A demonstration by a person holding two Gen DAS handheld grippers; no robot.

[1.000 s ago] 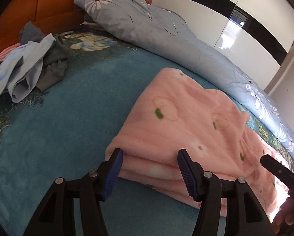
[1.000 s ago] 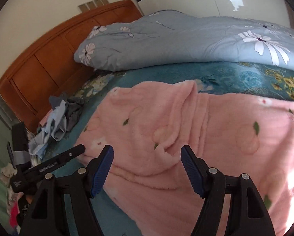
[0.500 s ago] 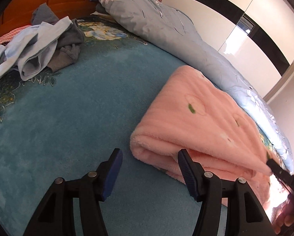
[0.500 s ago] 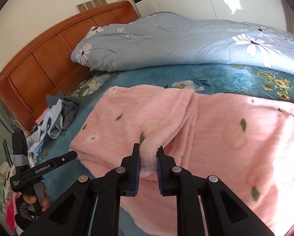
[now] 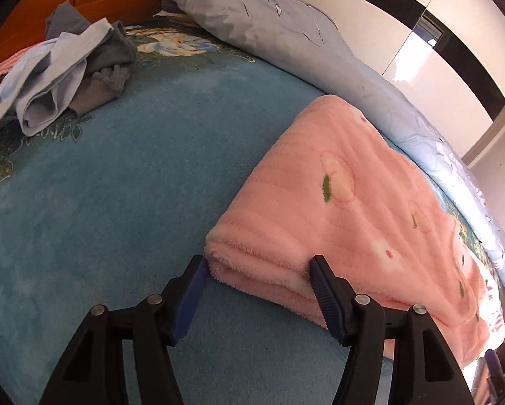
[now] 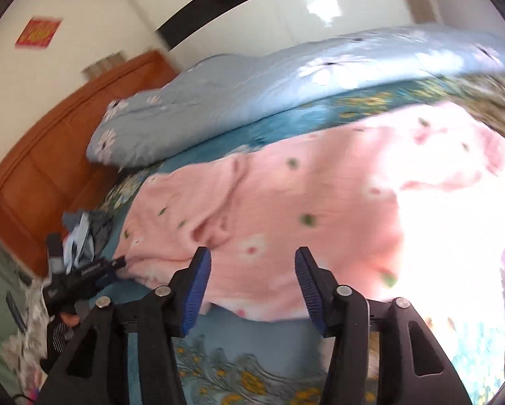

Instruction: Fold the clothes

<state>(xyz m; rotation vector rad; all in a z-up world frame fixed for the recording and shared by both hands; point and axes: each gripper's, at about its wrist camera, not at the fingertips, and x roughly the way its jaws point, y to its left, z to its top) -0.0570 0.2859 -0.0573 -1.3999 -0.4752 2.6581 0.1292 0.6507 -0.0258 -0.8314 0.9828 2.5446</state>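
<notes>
A fluffy pink garment [image 5: 347, 209] with a peach print lies folded on the teal bedspread [image 5: 117, 202]. My left gripper [image 5: 255, 270] is open, and the garment's folded corner sits between its blue pads. In the right wrist view the same pink garment [image 6: 303, 209] is spread across the bed, with its right part washed out by glare. My right gripper [image 6: 252, 270] is open and empty, just short of the garment's near edge. The left gripper also shows in the right wrist view [image 6: 93, 266], low at the left by the garment's corner.
A pile of light-blue and grey clothes [image 5: 59, 77] lies at the far left by the wooden headboard [image 6: 49, 175]. A blue-grey flowered quilt [image 5: 286, 27] runs along the far side of the bed. White and black wardrobe doors [image 5: 421, 17] stand behind it.
My right gripper was shut on a pinch of pink fabric half a second ago; it has let go, opened and pulled back. My left gripper has moved in on the folded corner.
</notes>
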